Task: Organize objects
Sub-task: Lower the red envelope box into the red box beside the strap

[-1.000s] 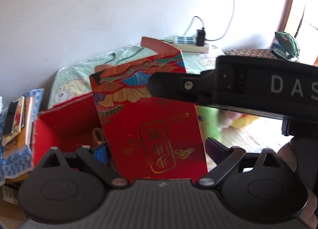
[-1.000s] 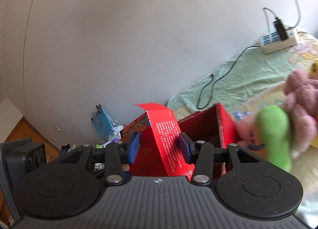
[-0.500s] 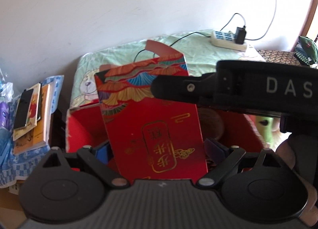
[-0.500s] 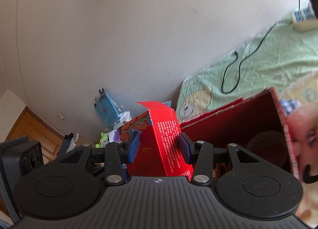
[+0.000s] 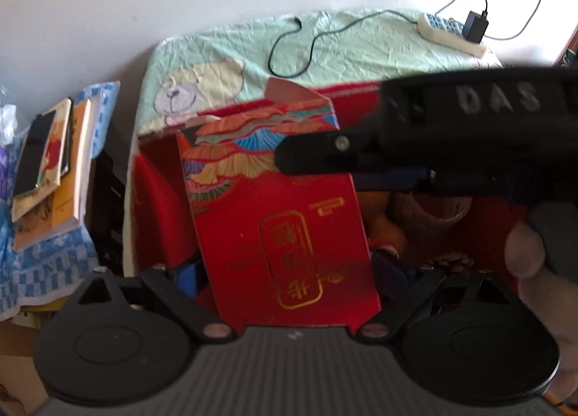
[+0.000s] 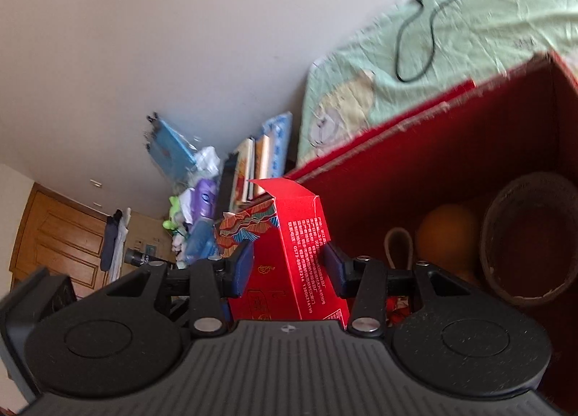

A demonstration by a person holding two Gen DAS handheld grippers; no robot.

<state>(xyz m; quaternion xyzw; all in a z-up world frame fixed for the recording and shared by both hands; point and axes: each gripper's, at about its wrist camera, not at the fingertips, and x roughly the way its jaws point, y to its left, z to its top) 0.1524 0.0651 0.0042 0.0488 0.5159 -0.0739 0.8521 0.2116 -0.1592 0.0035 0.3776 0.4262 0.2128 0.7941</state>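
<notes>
While a red carton [image 6: 289, 257] is clamped between the pads of the right gripper [image 6: 289, 266] above an open red box [image 6: 451, 148], its broad face is flanked by the left gripper [image 5: 285, 271], whose pads cannot be seen touching it. A basket [image 6: 527, 239] and an orange [image 6: 448, 232] are seen in the box.

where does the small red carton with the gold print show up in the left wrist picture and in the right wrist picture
Left wrist: the small red carton fills the centre, broad gold-printed face toward the camera.
Right wrist: it stands low at centre, narrow text side showing, between the right gripper's pads.
Shared landmark: the black cable looping on the green sheet.
</notes>
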